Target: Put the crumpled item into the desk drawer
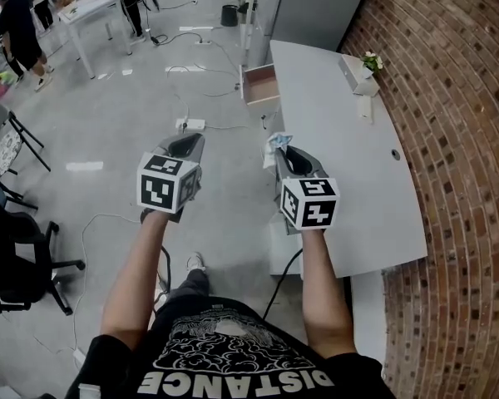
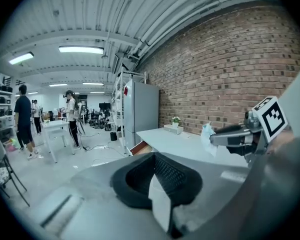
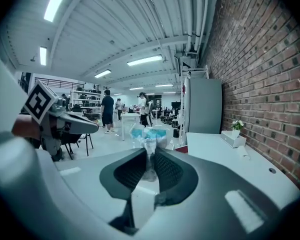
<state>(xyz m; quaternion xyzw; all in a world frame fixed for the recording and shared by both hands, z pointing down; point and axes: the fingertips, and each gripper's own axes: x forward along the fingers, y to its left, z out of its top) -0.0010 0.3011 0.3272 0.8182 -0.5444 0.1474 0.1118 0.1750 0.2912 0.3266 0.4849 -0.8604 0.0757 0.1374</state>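
My right gripper (image 1: 284, 150) is shut on a crumpled pale blue-and-white item (image 1: 275, 143), held in the air at the near left edge of the white desk (image 1: 349, 156). The right gripper view shows the item (image 3: 149, 135) pinched between that gripper's (image 3: 150, 155) pads and sticking out in front. The desk drawer (image 1: 260, 86) stands pulled open at the desk's far left corner, its wooden inside showing, well ahead of the item. My left gripper (image 1: 185, 145) hangs over the floor to the left, shut with nothing in it (image 2: 154, 157).
A brick wall (image 1: 466, 140) runs along the desk's right side. A small potted plant (image 1: 370, 61) and a white tray stand at the desk's far end. A power strip (image 1: 190, 125) and cables lie on the floor. Chairs (image 1: 17, 256) stand left; people (image 1: 21, 32) are far back.
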